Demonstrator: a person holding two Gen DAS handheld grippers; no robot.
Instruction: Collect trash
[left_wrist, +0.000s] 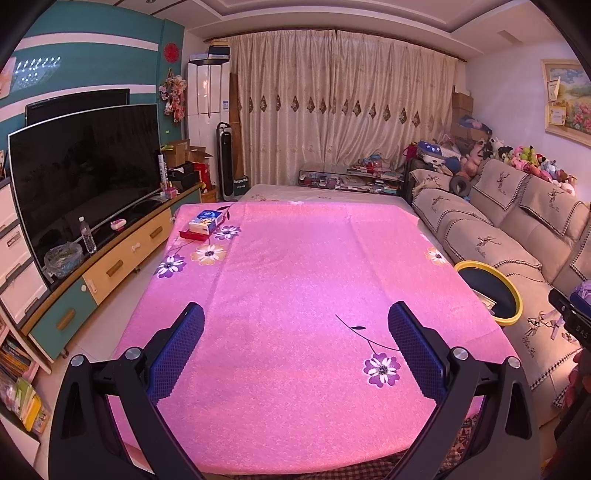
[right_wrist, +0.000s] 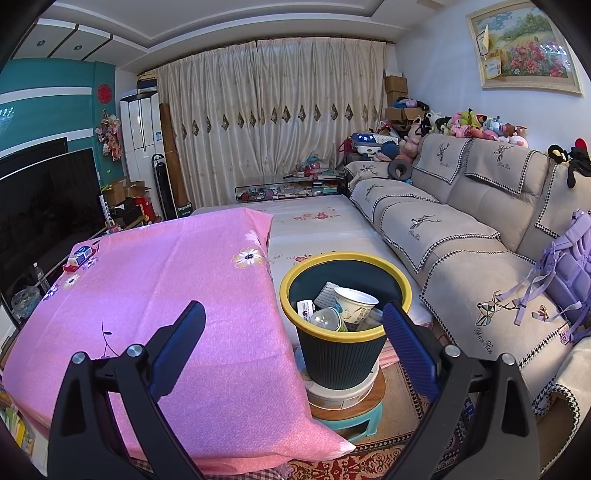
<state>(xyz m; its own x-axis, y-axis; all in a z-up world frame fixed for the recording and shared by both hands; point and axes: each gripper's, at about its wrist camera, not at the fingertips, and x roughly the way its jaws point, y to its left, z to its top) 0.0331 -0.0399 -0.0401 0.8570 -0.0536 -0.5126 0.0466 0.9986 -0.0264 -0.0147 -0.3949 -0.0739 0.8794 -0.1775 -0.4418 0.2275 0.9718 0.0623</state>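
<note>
Pink floral cloth covers the worktop (left_wrist: 280, 295), and at its far left corner a blue-and-white tissue pack (left_wrist: 205, 220) sits on a flat red item, while the left tool (left_wrist: 295, 347) hovers over the bare middle with its jaws spread wide and nothing between them. Further right, the right tool (right_wrist: 293, 341) hangs just as wide apart and empty over the worktop's edge, its right pad in front of the yellow-rimmed bin (right_wrist: 345, 326), which stands on a stool beside the sofa (right_wrist: 461, 236) and already holds a paper cup (right_wrist: 354, 302), a clear plastic container and wrappers. Collection looks nearly or fully done; any next move means checking whether the far-corner items count as trash and reaching across for them.
</note>
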